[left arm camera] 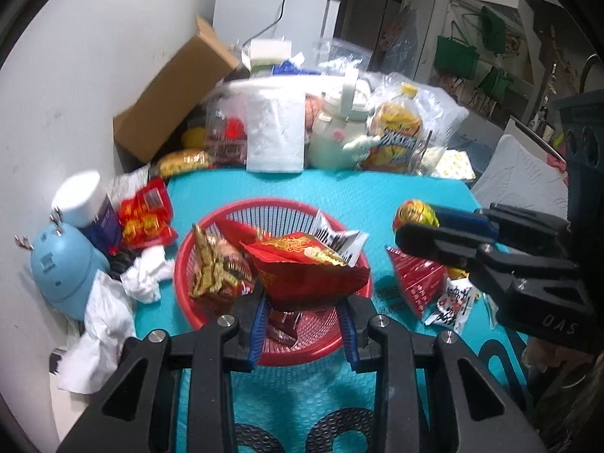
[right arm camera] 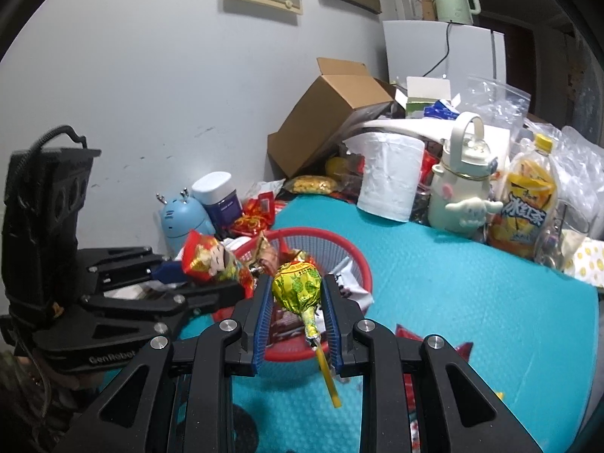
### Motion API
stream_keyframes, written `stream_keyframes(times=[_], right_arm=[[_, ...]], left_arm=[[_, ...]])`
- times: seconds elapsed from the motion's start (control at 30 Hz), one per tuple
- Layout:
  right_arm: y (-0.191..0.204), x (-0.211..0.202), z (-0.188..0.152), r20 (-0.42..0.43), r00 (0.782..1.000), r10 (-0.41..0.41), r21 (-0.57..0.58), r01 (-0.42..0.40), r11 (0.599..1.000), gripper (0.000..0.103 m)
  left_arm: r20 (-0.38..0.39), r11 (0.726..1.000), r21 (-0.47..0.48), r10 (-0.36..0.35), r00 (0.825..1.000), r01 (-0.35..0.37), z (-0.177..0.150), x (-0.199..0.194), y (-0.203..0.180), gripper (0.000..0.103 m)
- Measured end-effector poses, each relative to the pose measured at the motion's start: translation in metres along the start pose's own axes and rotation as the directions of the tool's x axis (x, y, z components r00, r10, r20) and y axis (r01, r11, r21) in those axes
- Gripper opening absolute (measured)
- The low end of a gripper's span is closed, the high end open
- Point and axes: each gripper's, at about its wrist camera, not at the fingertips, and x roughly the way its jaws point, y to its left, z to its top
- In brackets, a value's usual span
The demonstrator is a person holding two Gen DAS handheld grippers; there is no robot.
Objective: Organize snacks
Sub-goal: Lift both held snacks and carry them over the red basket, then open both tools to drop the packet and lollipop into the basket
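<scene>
— Where's the lollipop [right arm camera: 296,283]?
— Clamped in the right gripper [right arm camera: 298,304], round head up and away over the red basket [right arm camera: 358,260], yellow stick slanting down toward the camera.
— And the left gripper [left arm camera: 304,313]?
— Its jaws grasp a red snack bag [left arm camera: 305,268] above the basket.
— Around it?
— More red packets [left arm camera: 417,279] on the teal worktop [left arm camera: 339,196]; paper roll [right arm camera: 390,175], bottle [right arm camera: 528,204] and cardboard box [right arm camera: 332,113] behind.
</scene>
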Motion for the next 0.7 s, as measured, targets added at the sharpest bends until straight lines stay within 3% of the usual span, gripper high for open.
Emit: stream_keyframes(times=[0.37, 0.6, 0.7], right_arm=[[-0.002, 0.03, -0.006, -0.066, 0.998, 0.004, -0.013, -0.005, 1.0, 0.025], [-0.001, 0.043, -0.008, -0.102, 0.995, -0.002, -0.025, -0.001, 1.0, 0.025], [-0.001, 0.048, -0.01, -0.117, 0.993, 0.003, -0.024, -0.005, 1.0, 0.025]], left_arm=[[-0.064, 0.999, -0.02, 0.041, 0.997, -0.042, -0.01, 0.02, 0.011, 0.034], [-0.083, 0.996, -0.059, 0.068, 0.994, -0.073, -0.016, 0.022, 0.021, 0.06], [-0.076, 0.994, -0.075, 0.078, 0.994, -0.083, -0.018, 0.018, 0.025, 0.061]])
